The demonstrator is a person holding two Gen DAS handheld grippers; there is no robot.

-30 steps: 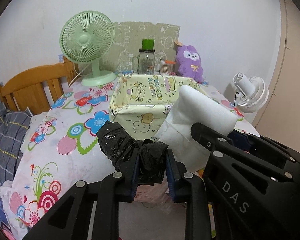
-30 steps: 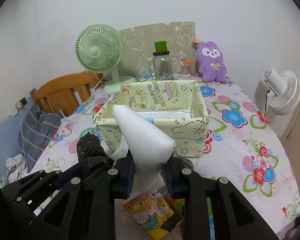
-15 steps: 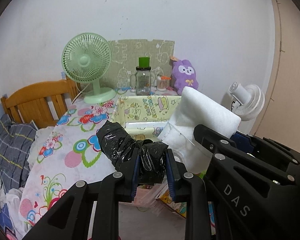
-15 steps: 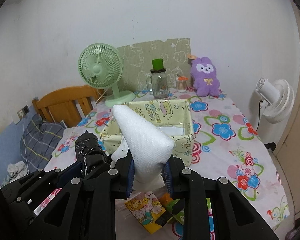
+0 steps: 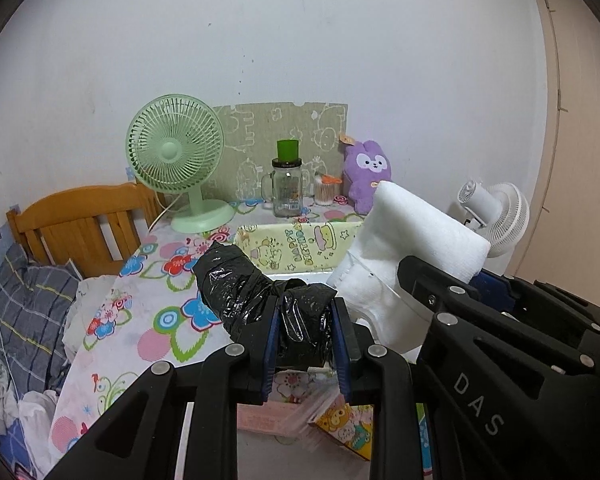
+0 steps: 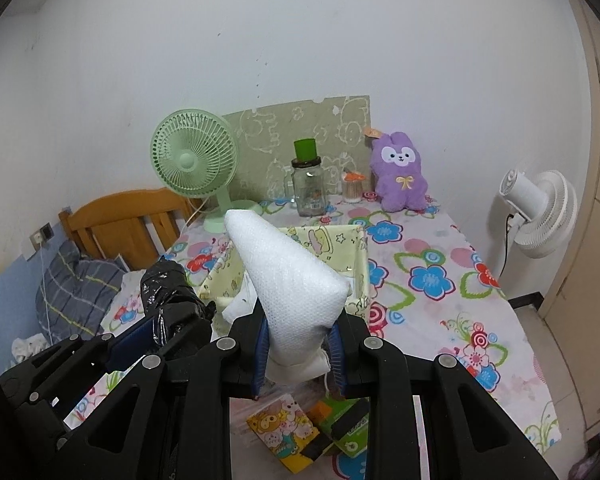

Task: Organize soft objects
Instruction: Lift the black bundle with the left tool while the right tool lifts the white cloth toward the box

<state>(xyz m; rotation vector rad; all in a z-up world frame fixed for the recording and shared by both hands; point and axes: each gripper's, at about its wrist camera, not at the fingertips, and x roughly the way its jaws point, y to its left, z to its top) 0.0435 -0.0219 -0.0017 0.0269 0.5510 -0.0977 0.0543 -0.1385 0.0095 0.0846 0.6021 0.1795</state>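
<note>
On the flowered tablecloth stands an open pale-yellow cartoon-print fabric box with something white showing inside, while above its near side the left gripper pinches a crinkled black plastic roll and the right gripper clamps a white foam-wrap roll.

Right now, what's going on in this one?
A person is tidying soft items with two hand-held grippers. The left hand-held gripper is shut on a black plastic-wrapped roll, and the right hand-held gripper is shut on a white foam roll. Both rolls are held up in the air, on the near side of the yellow cartoon-print storage box on the floral tablecloth. Neither roll is in the box yet.
</note>
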